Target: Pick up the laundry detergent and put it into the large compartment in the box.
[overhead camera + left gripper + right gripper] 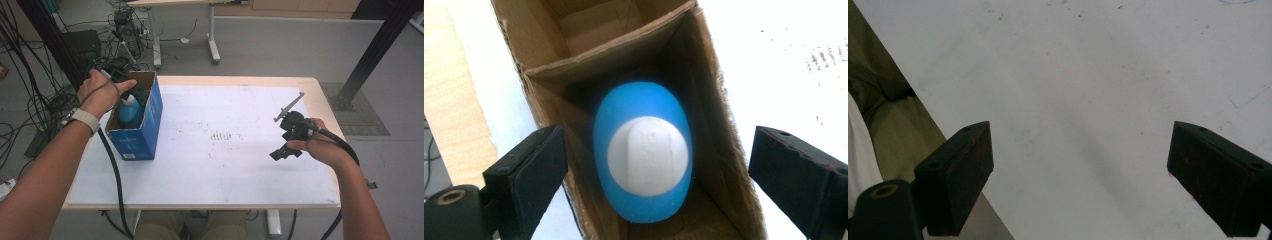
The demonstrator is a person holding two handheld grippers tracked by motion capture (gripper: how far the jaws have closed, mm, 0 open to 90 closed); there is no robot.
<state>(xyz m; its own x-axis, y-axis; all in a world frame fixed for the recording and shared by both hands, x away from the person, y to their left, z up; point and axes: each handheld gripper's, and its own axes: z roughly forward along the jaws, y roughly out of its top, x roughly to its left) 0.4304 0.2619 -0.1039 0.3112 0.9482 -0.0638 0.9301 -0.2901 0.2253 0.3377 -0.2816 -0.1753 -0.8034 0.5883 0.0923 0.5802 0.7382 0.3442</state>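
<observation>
A blue cardboard box (pixel 138 134) stands open-topped at the left of the white table (pixel 225 170). Upright inside it is a blue bottle (pixel 129 112) with a white cap (pixel 647 155). A hand (pixel 99 92) holds my left gripper (pixel 658 150) just above the box (pixel 724 150), looking straight down on the bottle (pixel 642 210). Its jaws are open wide, one on each side of the bottle and clear of it. My right gripper (pixel 284 141) is held above the table's right side. In its own view the right gripper (pixel 1080 150) is open over bare white surface (pixel 1088 75).
The left gripper's black cable (pixel 113 167) drapes over the table's left edge. Tangled cables and equipment (pixel 75 45) lie on the floor behind the box. A black frame post (pixel 376 50) stands at back right. The person's trousers (pixel 878 100) show past the table's near edge.
</observation>
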